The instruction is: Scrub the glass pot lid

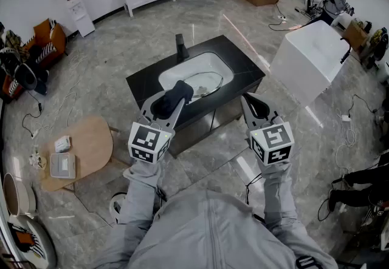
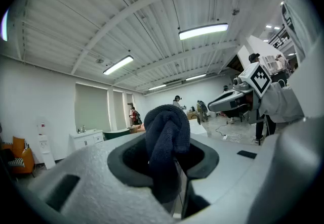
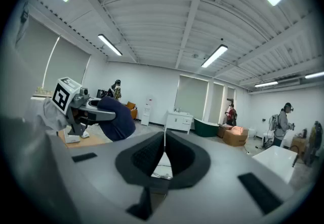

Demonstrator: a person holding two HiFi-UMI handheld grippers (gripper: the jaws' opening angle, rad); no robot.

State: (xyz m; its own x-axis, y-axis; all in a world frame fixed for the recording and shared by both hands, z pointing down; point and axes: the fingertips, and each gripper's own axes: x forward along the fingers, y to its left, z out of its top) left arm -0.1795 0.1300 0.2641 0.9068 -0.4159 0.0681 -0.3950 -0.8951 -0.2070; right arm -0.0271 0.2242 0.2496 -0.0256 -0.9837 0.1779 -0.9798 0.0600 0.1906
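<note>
- Scrubbing has not begun, as far as the views show: the glass pot lid lies in the white sink sunk into the middle of the dark worktop. It sits toward the basin's right half, and neither tool touches it.
- The preparation looks done. The left hand-held gripper is clamped on a bunched dark blue cloth, which bulges out past both pads.
- What remains is the whole job: bringing the cloth down to the glass, steadying the lid, and rubbing it over.
- The right hand-held gripper has its jaws pressed together at the tips with nothing between them. It will probably have to part them if it is to steady the lid by its knob or rim.
- Pose: both forearms reach forward from the person's body toward the near edge of the worktop. The two tools are raised side by side and well apart, the left over the near rim of the sink, the right off the near right corner.
</note>
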